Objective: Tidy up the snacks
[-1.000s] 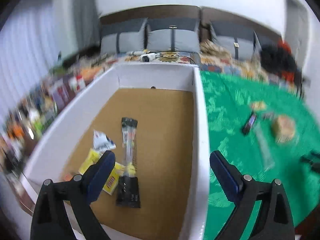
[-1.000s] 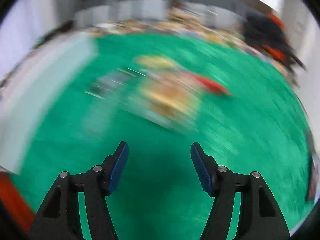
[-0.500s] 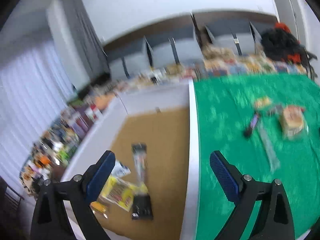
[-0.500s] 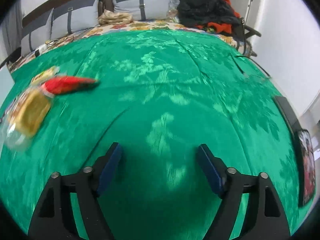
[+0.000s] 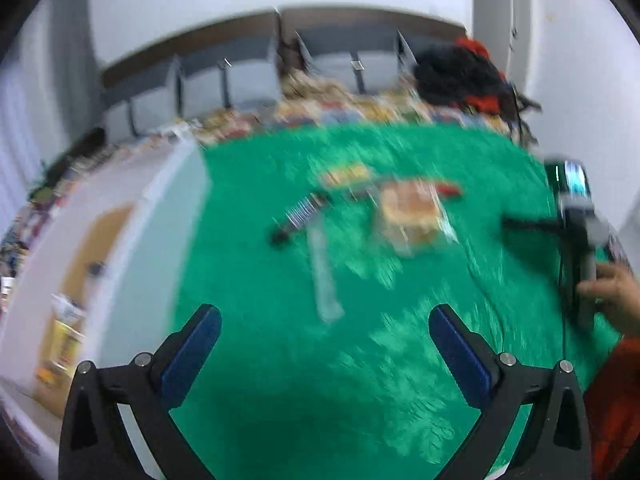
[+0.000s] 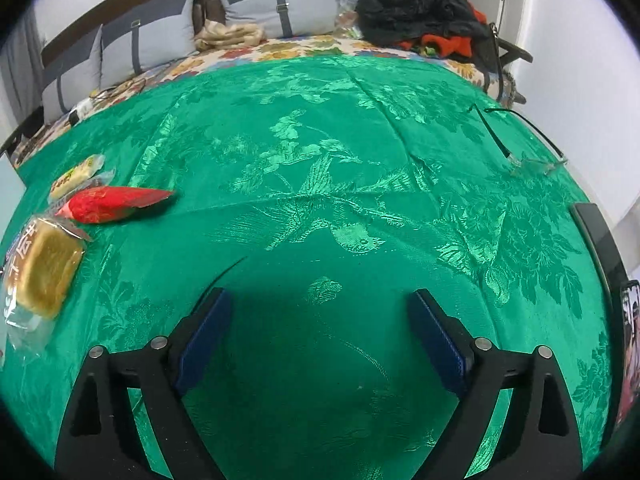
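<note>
The left gripper [image 5: 325,340], jaws apart and empty, faces the clear snack tube [image 5: 325,280], whose long axis runs up toward frame centre. The right gripper [image 6: 319,338], also apart and empty, sees snacks only at far left; left looks nearer.

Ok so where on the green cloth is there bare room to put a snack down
The widest bare stretch of green cloth runs from the red packet across to the eyeglasses, and ahead of the open right hand-held gripper. It is crowded at the left, where the wrapped cake and yellow bar cluster.
</note>
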`<state>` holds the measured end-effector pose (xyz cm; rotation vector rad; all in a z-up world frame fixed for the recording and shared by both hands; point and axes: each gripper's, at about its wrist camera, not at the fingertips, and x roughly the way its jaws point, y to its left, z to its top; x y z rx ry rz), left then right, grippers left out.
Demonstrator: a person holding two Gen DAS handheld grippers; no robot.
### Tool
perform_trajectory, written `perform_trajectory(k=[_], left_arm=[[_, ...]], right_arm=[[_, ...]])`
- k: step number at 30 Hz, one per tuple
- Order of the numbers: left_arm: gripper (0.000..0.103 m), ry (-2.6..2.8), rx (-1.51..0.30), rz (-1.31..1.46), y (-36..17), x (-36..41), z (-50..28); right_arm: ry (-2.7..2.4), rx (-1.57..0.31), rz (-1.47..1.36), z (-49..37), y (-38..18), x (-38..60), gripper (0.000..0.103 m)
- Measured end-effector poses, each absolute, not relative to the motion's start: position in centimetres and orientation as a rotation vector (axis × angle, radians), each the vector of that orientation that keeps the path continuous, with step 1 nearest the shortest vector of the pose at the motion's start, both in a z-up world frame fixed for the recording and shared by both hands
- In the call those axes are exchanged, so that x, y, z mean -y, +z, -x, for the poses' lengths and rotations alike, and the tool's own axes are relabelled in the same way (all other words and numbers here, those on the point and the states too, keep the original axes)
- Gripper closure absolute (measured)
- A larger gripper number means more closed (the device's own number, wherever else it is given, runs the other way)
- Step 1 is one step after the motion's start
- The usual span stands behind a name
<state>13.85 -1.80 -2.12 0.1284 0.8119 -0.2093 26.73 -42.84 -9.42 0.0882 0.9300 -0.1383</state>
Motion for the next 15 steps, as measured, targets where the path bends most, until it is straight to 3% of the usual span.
perform_trajectory(k=[7, 15], left_arm=[[0.000, -0.234, -0.997, -0.110, -9.8, 3.7, -14.6], [0.000, -0.238, -0.996, -0.123, -11.5, 3.9, -14.9]], right_arm=[[-0.139, -0.930, -0.088, -26.8, -9.4, 42.8, 0.010], [-0.139, -0.930, -0.089, -26.8, -9.4, 42.8, 0.010]])
